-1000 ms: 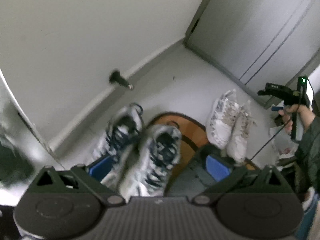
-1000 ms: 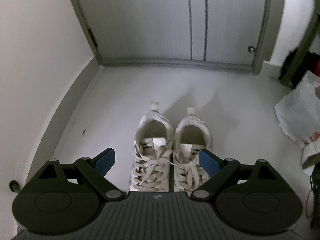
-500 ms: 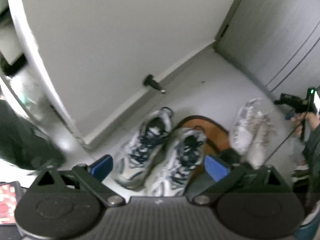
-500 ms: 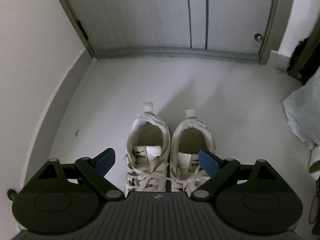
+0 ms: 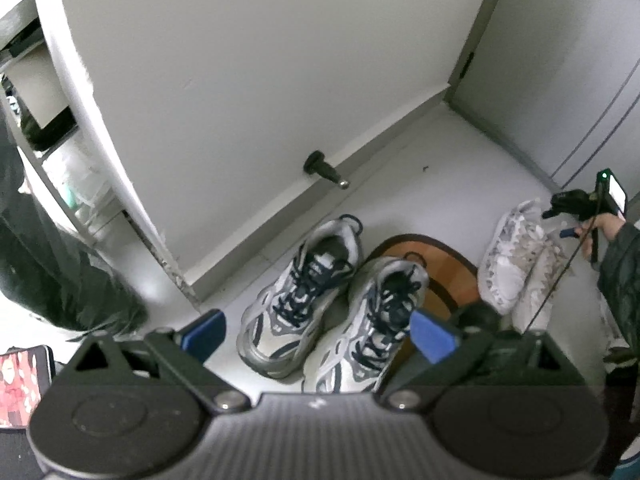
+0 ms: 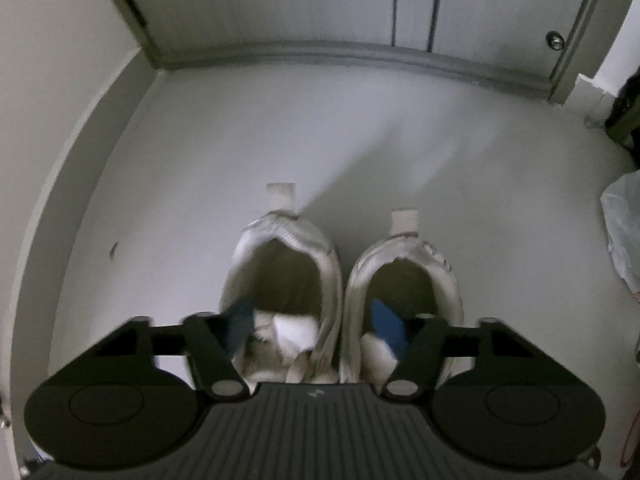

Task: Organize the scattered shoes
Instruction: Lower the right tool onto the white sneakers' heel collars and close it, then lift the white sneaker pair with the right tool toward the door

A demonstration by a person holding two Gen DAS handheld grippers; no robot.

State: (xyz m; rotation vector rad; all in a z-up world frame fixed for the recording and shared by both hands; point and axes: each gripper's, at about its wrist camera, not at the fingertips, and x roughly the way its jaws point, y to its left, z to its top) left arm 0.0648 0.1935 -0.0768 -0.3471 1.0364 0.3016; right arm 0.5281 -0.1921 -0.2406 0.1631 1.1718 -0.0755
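In the left wrist view a pair of grey sneakers with dark blue laces lies side by side on the floor, heels toward the wall. My left gripper is open and empty above them. A pair of white sneakers sits to the right; my right gripper hovers over it. In the right wrist view the white sneakers stand side by side, heels away from me. My right gripper is low over them, one blue pad inside each shoe opening, jaws partly closed with the shoes' inner walls between them.
A brown doormat lies under the right grey sneaker. A door stopper sticks out of the skirting. Closed doors are ahead. A white plastic bag lies at the right. A shelf unit stands at the left.
My left gripper rose and pulled back from the grey sneakers. My right gripper dropped onto the white pair and its jaws narrowed, the pads now inside the shoe openings.
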